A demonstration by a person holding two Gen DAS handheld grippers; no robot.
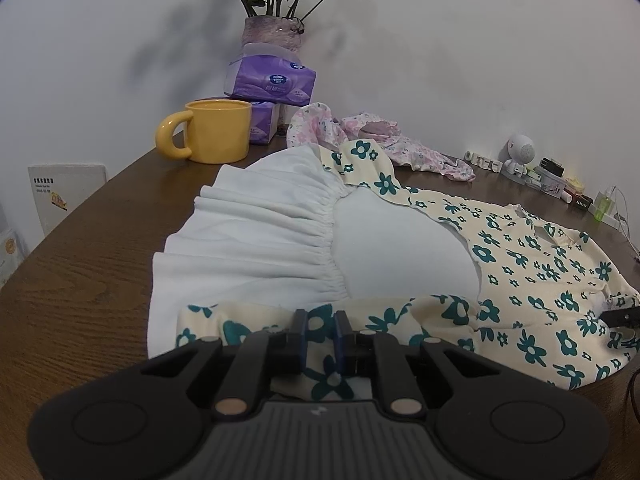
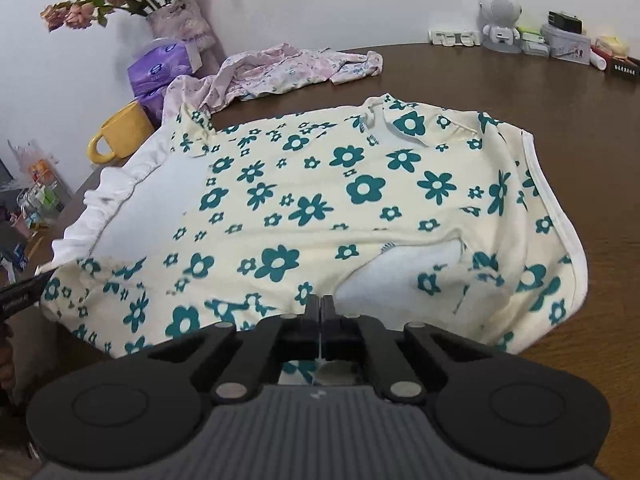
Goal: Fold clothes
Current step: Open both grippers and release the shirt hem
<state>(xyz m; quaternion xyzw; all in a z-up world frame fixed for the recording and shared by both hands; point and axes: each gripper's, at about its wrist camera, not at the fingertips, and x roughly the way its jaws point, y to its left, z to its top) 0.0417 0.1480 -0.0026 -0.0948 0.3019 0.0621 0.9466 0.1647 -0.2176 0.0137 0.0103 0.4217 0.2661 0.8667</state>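
A cream dress with teal flowers (image 2: 360, 192) and a white gathered skirt (image 1: 256, 232) lies spread flat on the brown wooden table (image 1: 80, 272). My left gripper (image 1: 320, 318) is shut on the near floral edge of the dress (image 1: 532, 280), with cloth showing between its narrow jaws. My right gripper (image 2: 321, 303) is shut tight on the near hem by a white patch of lining. Its black tip (image 1: 622, 316) shows at the right edge of the left wrist view, and the left gripper's tip (image 2: 24, 294) shows at the left edge of the right wrist view.
A pink floral garment (image 1: 384, 140) lies crumpled behind the dress. A yellow mug (image 1: 212, 132), purple tissue packs (image 1: 272, 80) and a vase of flowers (image 1: 272, 32) stand at the back left by the wall. A white figurine (image 2: 500, 20) and small boxes line the back right.
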